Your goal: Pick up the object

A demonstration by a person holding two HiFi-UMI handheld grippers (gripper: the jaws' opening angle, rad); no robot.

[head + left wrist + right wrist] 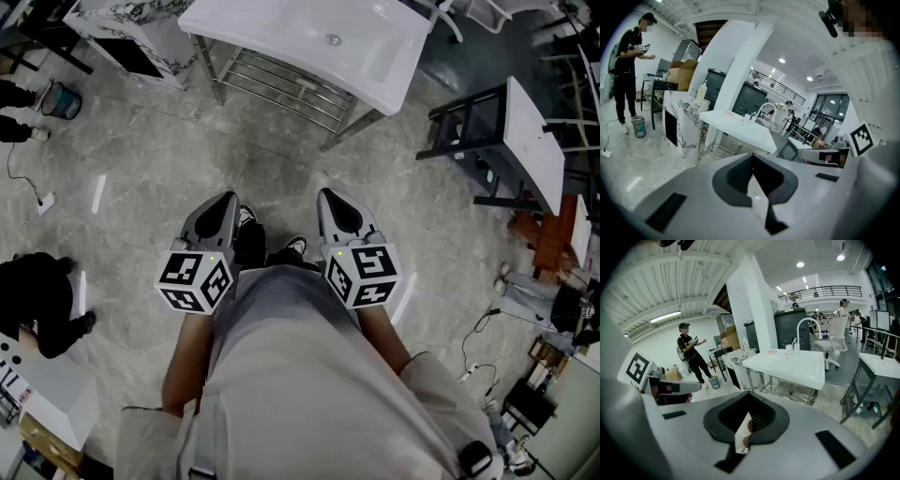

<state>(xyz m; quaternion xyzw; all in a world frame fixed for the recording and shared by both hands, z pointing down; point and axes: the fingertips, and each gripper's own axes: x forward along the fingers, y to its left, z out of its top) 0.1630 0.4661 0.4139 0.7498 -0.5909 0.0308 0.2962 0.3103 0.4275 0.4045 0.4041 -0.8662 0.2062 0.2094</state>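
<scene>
Now we hold left gripper (227, 200) low, jaws closed tip to tip, nothing between; right gripper (330, 195) same, empty. Both well apart from white basin table (281, 37). At its far edge small white item (788, 348), pink item (772, 351); which is task's object we cannot tell

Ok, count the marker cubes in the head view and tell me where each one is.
2. One marker cube rides on the left tongs, the other on the right tongs. None seems hidden.
</scene>
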